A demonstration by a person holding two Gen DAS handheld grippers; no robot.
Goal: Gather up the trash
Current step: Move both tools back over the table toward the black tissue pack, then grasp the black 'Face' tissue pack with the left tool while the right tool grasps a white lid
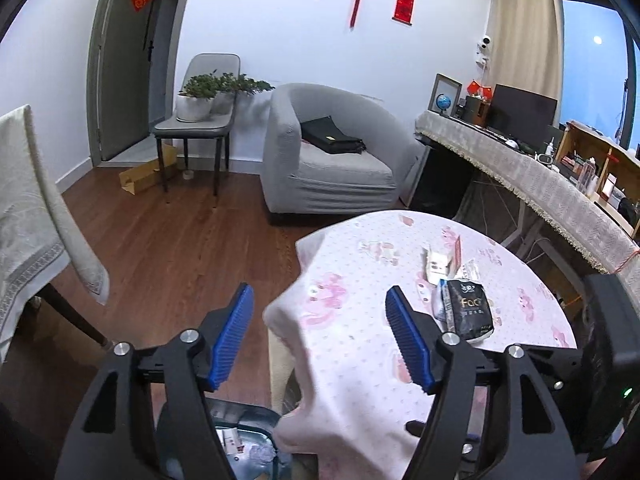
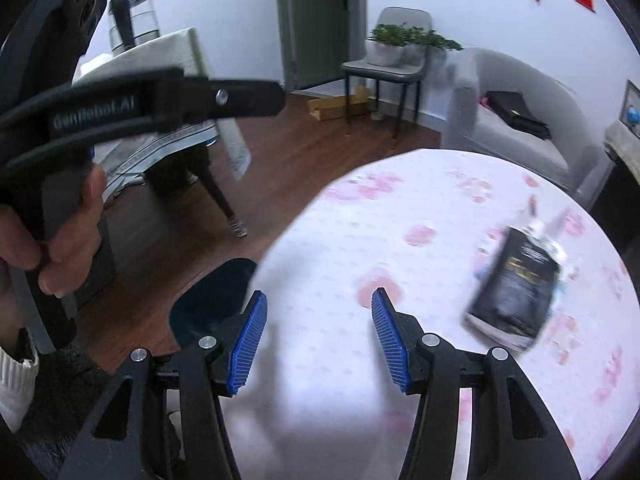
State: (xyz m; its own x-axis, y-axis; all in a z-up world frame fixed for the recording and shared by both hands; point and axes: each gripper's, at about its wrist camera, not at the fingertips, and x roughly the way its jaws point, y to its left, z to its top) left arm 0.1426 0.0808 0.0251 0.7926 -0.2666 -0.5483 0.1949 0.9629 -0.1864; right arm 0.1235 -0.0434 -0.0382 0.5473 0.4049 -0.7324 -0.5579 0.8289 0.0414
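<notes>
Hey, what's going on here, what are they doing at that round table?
A person is clearing trash off the round table with a handheld gripper in each hand. Both the left gripper and the right gripper are open and empty. A black packet and a few small wrappers lie on the pink cloth. A trash bin with scraps in it sits below the table edge.

One black packet [image 1: 470, 310], two potted plants [image 1: 196, 98].

Right gripper [image 2: 318, 338] fingers apart, black packet [image 2: 514, 292] on table [image 2: 340, 240]
</notes>
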